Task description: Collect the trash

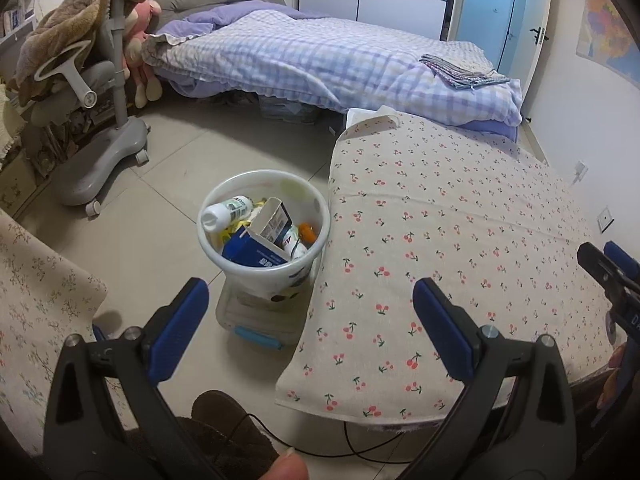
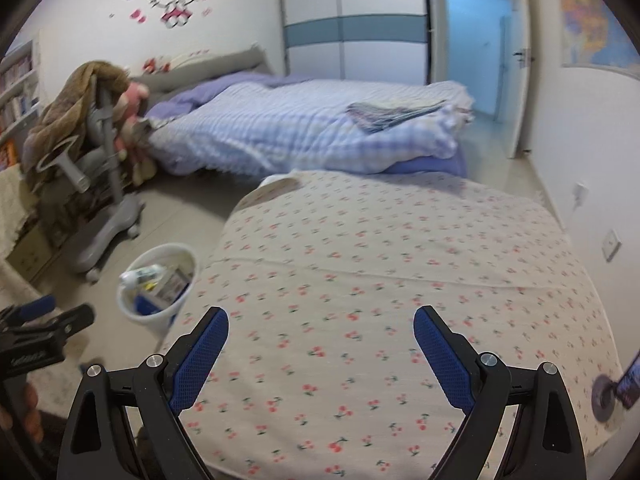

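A white bin (image 1: 294, 270) stands on a clear plastic box on the floor, against the left edge of the table. It holds a white bottle (image 1: 226, 212), an open blue carton (image 1: 256, 250) and other trash. It also shows in the right wrist view (image 2: 132, 308). My left gripper (image 1: 310, 312) is open and empty, above and in front of the bin. My right gripper (image 2: 320, 336) is open and empty over the cherry-print tablecloth (image 2: 380, 264). The right gripper shows at the right edge of the left wrist view (image 1: 608, 264).
A grey wheeled chair (image 1: 108, 152) draped with a brown blanket stands left of the bin. A bed (image 1: 320, 60) with a checked purple quilt lies behind. A floral-covered surface (image 1: 36, 304) is at the left. A black cable (image 1: 360, 452) runs under the table edge.
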Demonstrator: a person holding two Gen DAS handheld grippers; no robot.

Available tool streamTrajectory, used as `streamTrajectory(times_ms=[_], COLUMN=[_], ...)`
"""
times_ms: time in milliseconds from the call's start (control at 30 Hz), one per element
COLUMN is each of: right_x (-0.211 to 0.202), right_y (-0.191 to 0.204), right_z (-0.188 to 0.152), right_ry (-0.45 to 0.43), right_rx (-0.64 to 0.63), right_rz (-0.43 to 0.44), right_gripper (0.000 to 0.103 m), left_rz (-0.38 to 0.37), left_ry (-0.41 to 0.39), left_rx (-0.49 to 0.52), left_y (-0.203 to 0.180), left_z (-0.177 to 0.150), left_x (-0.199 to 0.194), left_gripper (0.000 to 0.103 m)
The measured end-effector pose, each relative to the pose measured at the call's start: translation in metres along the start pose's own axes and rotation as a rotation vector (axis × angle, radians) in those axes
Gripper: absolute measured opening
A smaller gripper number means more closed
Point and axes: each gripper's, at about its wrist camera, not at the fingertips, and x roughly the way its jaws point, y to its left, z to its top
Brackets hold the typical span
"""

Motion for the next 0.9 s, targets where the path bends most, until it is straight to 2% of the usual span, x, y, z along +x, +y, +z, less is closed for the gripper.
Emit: streamTrajectory(times_ms=[267,900], right_x=[0.029,0.023], right_y=[-0.005,0.0], right_z=[-0.017,-0.022], right_ry=[0.015,0.005], right_rx=[0.035,0.03], right_rz=[-0.028,-0.01], right_gripper=[0.095,0.095], left_rz=[0.03,0.027], left_ry=[-0.035,-0.025], left_rx=[0.01,0.018], left_y=[-0.006,-0.011], left_z=[-0.006,-0.013], left_x=[0.005,0.007], left_gripper=[0.102,0.102])
